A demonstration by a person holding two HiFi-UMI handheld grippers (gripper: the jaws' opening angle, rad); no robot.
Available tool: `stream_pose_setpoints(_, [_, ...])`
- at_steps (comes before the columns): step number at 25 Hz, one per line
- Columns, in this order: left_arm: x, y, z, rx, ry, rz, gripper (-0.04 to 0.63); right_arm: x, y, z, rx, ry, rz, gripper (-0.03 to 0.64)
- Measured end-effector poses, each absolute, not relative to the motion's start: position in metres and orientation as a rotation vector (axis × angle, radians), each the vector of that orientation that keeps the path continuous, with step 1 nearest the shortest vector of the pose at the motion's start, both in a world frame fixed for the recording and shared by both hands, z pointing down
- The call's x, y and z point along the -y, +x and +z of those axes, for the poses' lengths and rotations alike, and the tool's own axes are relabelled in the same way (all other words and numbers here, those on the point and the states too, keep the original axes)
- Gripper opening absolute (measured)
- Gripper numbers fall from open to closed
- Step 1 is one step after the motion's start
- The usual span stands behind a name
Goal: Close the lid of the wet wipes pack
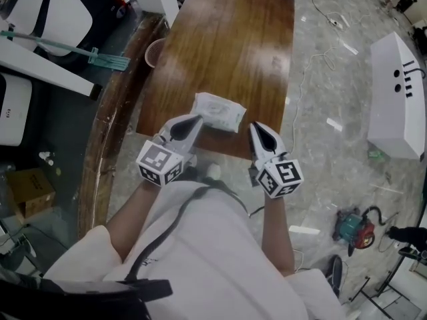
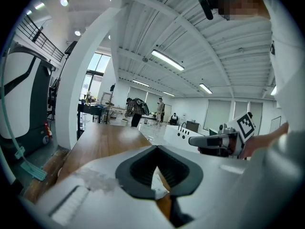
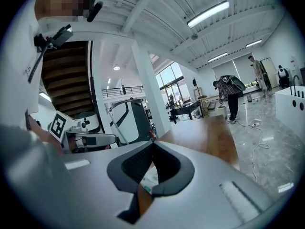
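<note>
No legible text or labels.

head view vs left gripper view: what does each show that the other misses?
Head view only: the whole wet wipes pack, lying at the near end of the wooden table. Left gripper view only: ceiling lights and people standing far off. Both: that table and the right gripper.

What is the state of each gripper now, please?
Left gripper: closed, holding nothing.
Right gripper: closed, holding nothing.
</note>
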State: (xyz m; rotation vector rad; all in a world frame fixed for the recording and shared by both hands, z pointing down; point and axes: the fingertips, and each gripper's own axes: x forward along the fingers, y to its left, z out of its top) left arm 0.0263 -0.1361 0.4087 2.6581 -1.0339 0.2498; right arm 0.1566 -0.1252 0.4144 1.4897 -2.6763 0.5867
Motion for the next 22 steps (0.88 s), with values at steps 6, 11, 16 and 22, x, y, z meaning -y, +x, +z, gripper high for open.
stream_pose_setpoints(6, [0.156, 0.017, 0.411, 0.970, 2.664, 0.263, 0.002, 0.140, 0.150, 0.415, 2.624, 1.545, 0.593, 0.009])
stream_pose_setpoints(11, [0.174, 0.011, 0.426, 0.909, 2.657, 0.296, 0.002, 0.157, 0.143, 0.426, 2.567, 1.554, 0.566, 0.009])
stream_pose_setpoints(16, [0.193, 0.011, 0.453, 0.848, 2.638, 0.355, 0.003, 0.170, 0.141, 0.433, 2.539, 1.576, 0.575, 0.009])
stream_pose_setpoints(22, [0.205, 0.025, 0.475, 0.785, 2.633, 0.409, 0.002, 0.182, 0.137, 0.463, 2.491, 1.504, 0.570, 0.026])
